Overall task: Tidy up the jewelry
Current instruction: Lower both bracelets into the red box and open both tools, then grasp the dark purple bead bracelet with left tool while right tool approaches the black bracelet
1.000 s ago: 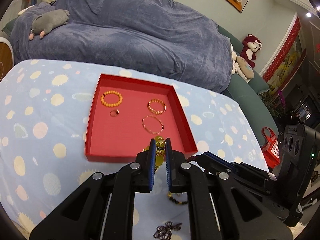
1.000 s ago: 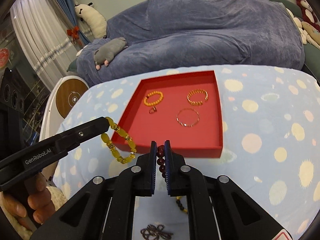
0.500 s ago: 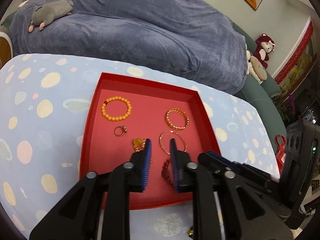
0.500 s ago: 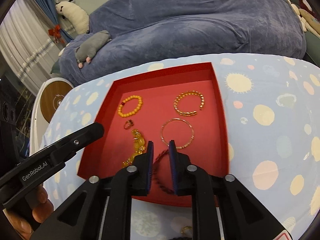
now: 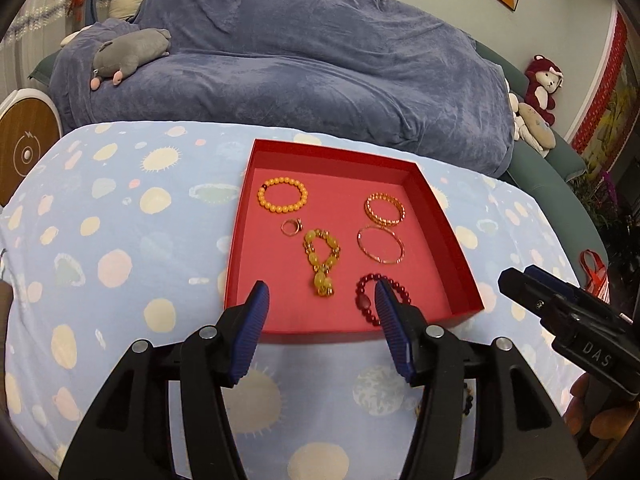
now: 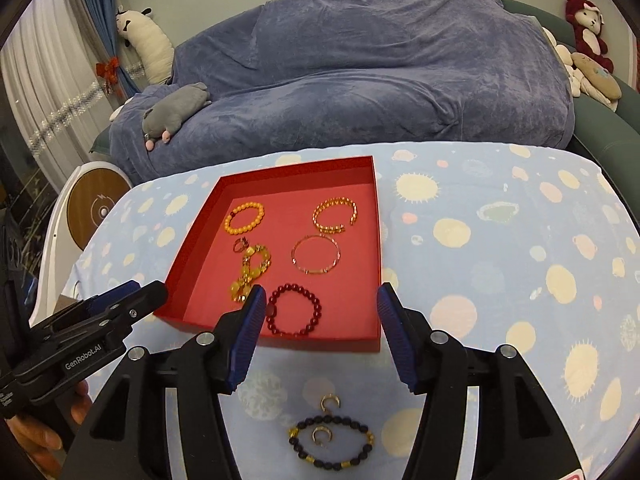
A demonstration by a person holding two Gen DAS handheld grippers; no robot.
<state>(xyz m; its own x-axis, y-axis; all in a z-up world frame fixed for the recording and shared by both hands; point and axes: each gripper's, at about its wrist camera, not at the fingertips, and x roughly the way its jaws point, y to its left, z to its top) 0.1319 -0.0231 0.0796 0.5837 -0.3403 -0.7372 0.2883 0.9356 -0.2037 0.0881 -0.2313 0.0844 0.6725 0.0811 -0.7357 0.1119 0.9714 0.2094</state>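
Observation:
A red tray [image 5: 452, 240] [image 6: 188, 248] lies on the spotted blue cloth. In it lie an orange bead bracelet [image 5: 283, 200], a small ring [image 5: 291, 227], a yellow bead bracelet [image 5: 321, 262] [image 6: 251, 270], a gold link bracelet [image 5: 384, 209], a thin gold bangle [image 5: 380, 245] and a dark red bead bracelet [image 5: 366, 300] [image 6: 294, 310]. My left gripper [image 5: 320, 300] is open and empty over the tray's near edge. My right gripper [image 6: 322, 300] is open and empty, also at the near edge. A black bead bracelet [image 6: 331, 442] and two small gold hoops [image 6: 331, 402] lie on the cloth below the right gripper.
A sofa under a blue cover [image 5: 300, 64] stands behind the table, with a grey plush toy [image 5: 128, 52] on it. A round white and wood object [image 6: 94, 210] stands at the left. The right gripper also shows in the left wrist view [image 5: 560, 316].
Both grippers opened and pulled back from the tray. The yellow bracelet and the dark red bracelet, held a second ago, now lie in the tray.

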